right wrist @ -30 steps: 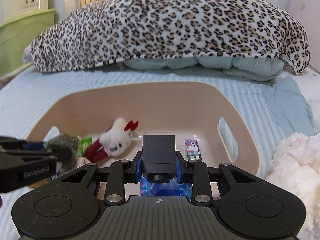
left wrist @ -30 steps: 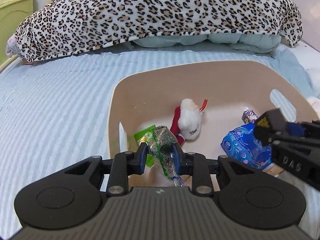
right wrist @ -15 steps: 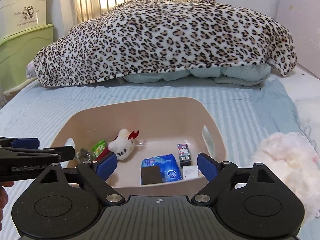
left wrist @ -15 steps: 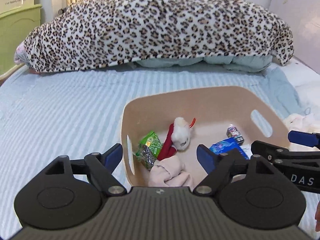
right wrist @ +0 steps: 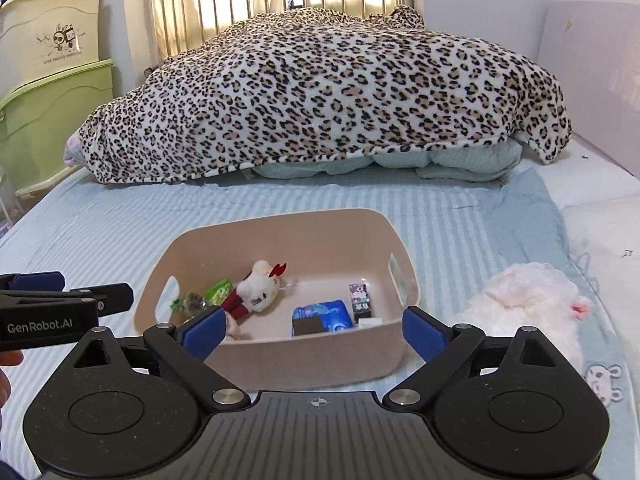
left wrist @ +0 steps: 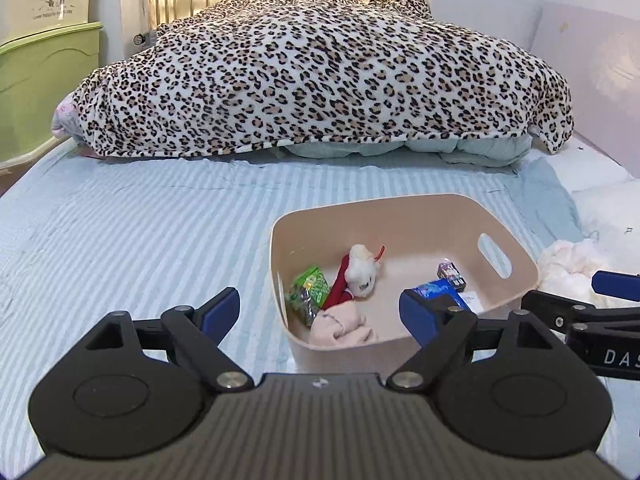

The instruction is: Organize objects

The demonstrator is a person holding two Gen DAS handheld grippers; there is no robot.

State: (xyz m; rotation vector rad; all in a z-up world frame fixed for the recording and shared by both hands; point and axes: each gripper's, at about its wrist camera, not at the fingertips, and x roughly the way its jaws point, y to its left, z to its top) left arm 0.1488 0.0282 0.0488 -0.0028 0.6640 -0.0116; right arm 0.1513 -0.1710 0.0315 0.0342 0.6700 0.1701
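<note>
A beige plastic basket (left wrist: 516, 256) (right wrist: 192, 236) stands on the striped bed. In it lie a white and red plush toy (left wrist: 360, 268) (right wrist: 258, 288), a green snack packet (left wrist: 310, 290) (right wrist: 218, 292), a blue packet (left wrist: 434, 288) (right wrist: 326, 314), a small black box (right wrist: 307, 325), a small printed box (left wrist: 451, 280) (right wrist: 359, 298) and a pink cloth (left wrist: 342, 322). My left gripper (left wrist: 320, 310) is open and empty, held back from the basket's near left corner. My right gripper (right wrist: 312, 330) is open and empty in front of the basket's near wall.
A fluffy white plush (right wrist: 532, 300) (left wrist: 572, 264) lies on the bed right of the basket. A leopard-print blanket (left wrist: 320, 80) (right wrist: 328, 96) covers the pillows at the far end. Green and cream storage drawers (right wrist: 52, 80) stand at the left.
Both grippers opened and dropped their loads into the basket: the left the snack packet, the right the black box. Both then pulled back and up from the basket.
</note>
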